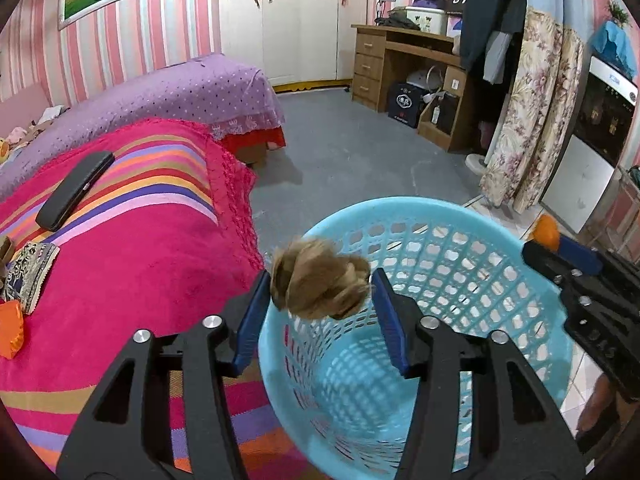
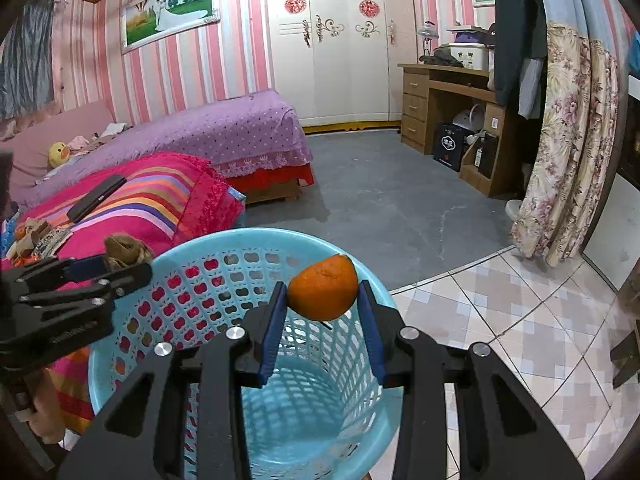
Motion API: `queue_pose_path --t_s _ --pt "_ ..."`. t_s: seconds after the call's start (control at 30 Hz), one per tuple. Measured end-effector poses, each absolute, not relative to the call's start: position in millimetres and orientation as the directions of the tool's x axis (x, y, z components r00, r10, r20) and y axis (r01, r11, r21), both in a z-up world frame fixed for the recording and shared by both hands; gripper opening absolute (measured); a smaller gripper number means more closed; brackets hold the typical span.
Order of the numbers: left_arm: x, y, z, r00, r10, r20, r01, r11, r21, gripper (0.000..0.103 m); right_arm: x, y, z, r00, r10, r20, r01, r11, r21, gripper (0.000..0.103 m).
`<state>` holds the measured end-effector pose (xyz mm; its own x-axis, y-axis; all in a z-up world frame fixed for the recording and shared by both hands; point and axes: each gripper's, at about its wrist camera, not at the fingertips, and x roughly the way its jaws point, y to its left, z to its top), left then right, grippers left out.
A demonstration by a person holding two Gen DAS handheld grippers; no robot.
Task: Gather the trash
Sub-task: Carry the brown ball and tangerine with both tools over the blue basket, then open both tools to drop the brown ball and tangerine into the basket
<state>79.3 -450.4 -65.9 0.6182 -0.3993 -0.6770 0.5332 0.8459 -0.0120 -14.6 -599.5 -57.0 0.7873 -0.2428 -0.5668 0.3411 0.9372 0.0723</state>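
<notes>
A light blue lattice basket (image 1: pixel 404 204) (image 2: pixel 256 236) stands on the floor beside the bed, and both grippers hang over its mouth. My left gripper (image 1: pixel 321 276) (image 2: pixel 120 268) stands open over the basket's near-left rim. A blurred brown crumpled wad (image 1: pixel 320 284) (image 2: pixel 128 250) sits loose between its blue pads. My right gripper (image 2: pixel 322 285) is shut on an orange fruit piece (image 2: pixel 323 286) above the basket's far rim. In the left wrist view the right gripper (image 1: pixel 560 248) enters from the right with the orange piece (image 1: pixel 546 232) at its tip. The basket's bottom looks bare.
The bed's pink striped blanket (image 1: pixel 140 248) lies left of the basket, bearing a long black case (image 1: pixel 74 190), a patterned packet (image 1: pixel 30 272) and an orange packet (image 1: pixel 10 332). Grey floor (image 2: pixel 380 208) leads to a wooden desk (image 2: pixel 448 92). A floral curtain (image 2: pixel 568 140) hangs at the right.
</notes>
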Motion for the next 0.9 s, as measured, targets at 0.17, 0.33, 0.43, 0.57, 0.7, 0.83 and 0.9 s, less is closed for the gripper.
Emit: queue_pose_path --t_s 0.17,0.33,0.43,0.57,0.7,0.83,0.9 --pt "85 -437 -64 0.635 -0.389 -0.668 0.514 0.857 -0.011 0.080 -12 -596 -57 0.791 -0.241 -0.562 0.336 0.939 0.070 0.036" --pt "91 -411 -53 0.675 -0.374 -0.636 0.475 0.880 -0.013 0.089 -11 -593 -57 0.791 -0.246 -0.560 0.338 0.939 0.065 0.036" --pt "92 -396 -46 0.704 -0.355 -0.615 0.448 0.894 -0.003 0.092 -11 -592 -56 0.796 -0.249 -0.552 0.341 0.937 0.070 0.036" --pt "93 -381 -38 0.726 -0.341 -0.597 0.423 0.906 -0.004 0.093 -5 -586 -53 0.795 -0.255 -0.550 0.340 0.939 0.056 0.037" --pt "94 -366 -30 0.740 -0.339 -0.581 0.405 0.914 -0.018 0.094 -1 -580 -50 0.787 -0.280 -0.550 0.357 0.933 0.036 0.039" --pt "92 -349 -20 0.762 -0.321 -0.562 0.385 0.923 -0.007 0.096 2 -571 -46 0.786 -0.302 -0.540 0.374 0.927 0.026 0.072" --pt "93 -339 -16 0.768 -0.315 -0.558 0.374 0.927 -0.008 0.097 4 -566 -41 0.789 -0.308 -0.531 0.377 0.926 0.024 0.078"
